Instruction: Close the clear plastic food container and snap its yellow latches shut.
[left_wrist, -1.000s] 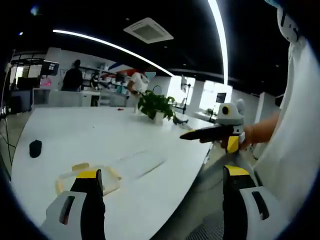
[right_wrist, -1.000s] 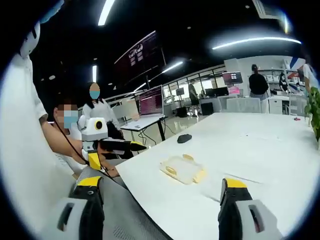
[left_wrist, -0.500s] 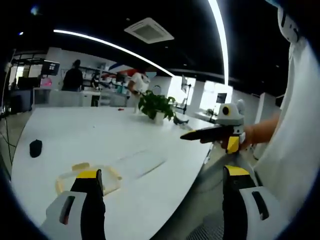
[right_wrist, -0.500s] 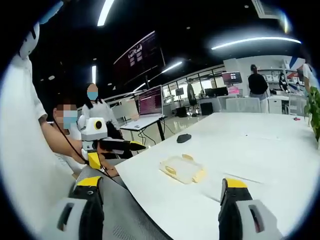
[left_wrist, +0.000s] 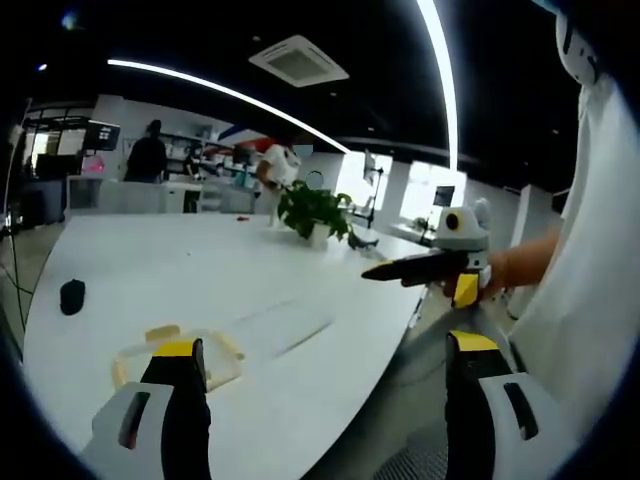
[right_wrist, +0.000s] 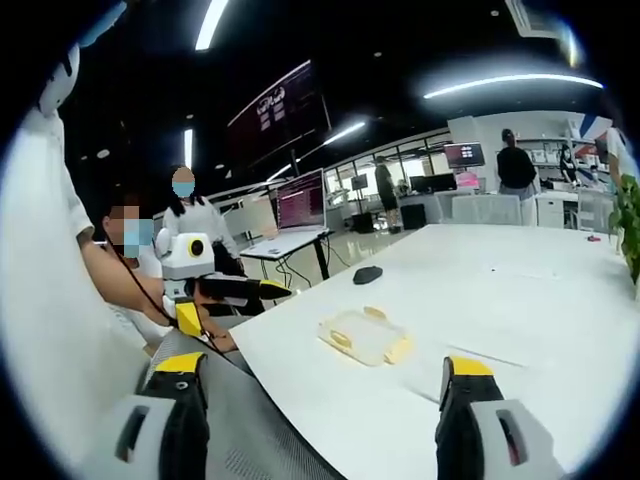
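The clear, glossy plastic food container (right_wrist: 364, 337) with smooth yellow plastic latches (right_wrist: 341, 340) lies at frame centre on the smooth white bench (right_wrist: 520, 300), which has a soft sheen. Lower in frame, the tongs (right_wrist: 318, 385) look like matt black plastic, yellow-tipped.

An open-plan office. A long white conference table (right_wrist: 520, 290) runs through the room, with a potted plant (left_wrist: 312, 212) near its far edge and a dark computer mouse (right_wrist: 368, 276) near its left edge in the right gripper view. Desks with lit monitors (right_wrist: 303, 208) stand by the windows, a wall screen (right_wrist: 466, 155) glows at the back, linear ceiling lights (left_wrist: 436, 70) and a ceiling air-conditioning vent (left_wrist: 298, 61) hang overhead, and people stand around the workstations (right_wrist: 516, 165).
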